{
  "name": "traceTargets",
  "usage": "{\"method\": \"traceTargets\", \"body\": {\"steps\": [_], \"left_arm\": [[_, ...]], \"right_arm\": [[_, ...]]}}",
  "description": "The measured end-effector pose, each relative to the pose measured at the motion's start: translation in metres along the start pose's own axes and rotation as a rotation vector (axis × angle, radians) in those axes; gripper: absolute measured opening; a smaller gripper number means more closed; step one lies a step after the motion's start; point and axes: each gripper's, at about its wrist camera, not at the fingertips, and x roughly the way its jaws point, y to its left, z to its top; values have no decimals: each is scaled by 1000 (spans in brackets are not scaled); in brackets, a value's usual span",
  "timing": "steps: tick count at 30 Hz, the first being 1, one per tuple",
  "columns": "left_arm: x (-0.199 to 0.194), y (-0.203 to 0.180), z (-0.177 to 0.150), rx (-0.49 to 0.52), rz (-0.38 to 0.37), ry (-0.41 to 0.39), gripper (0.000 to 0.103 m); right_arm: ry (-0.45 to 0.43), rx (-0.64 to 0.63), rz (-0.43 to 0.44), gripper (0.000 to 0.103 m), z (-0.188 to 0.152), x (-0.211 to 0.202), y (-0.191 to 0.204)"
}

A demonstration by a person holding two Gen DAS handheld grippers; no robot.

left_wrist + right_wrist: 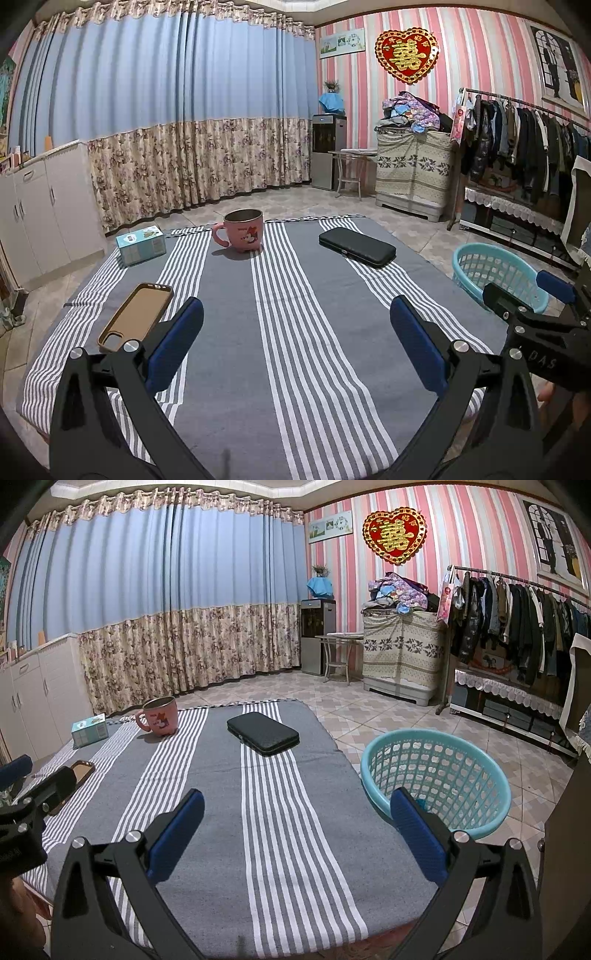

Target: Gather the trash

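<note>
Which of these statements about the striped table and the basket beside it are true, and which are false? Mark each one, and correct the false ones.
1. The left gripper and the right gripper are both open and hold nothing. True.
2. The pink mug lies on its side. False: it stands upright on the striped cloth.
3. The black case lies flat and closed on the cloth. True.
4. The turquoise basket sits on top of the table. False: it stands off the table's right edge, lower down.
5. The phone case is inside the basket. False: it lies on the cloth, near the left gripper.
</note>
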Motion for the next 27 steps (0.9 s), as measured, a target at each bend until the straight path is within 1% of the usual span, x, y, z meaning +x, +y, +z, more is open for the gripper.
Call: {"method": "traceTargets", "body": {"steps": [5, 27], "left_arm": [[-2, 1, 3, 4, 2, -10, 98], [-3, 1, 2, 2, 2, -10, 98]], "right_arm": [[-3, -1, 0, 99, 0, 0, 0], [-2, -3, 0, 99, 0, 0, 0]]}}
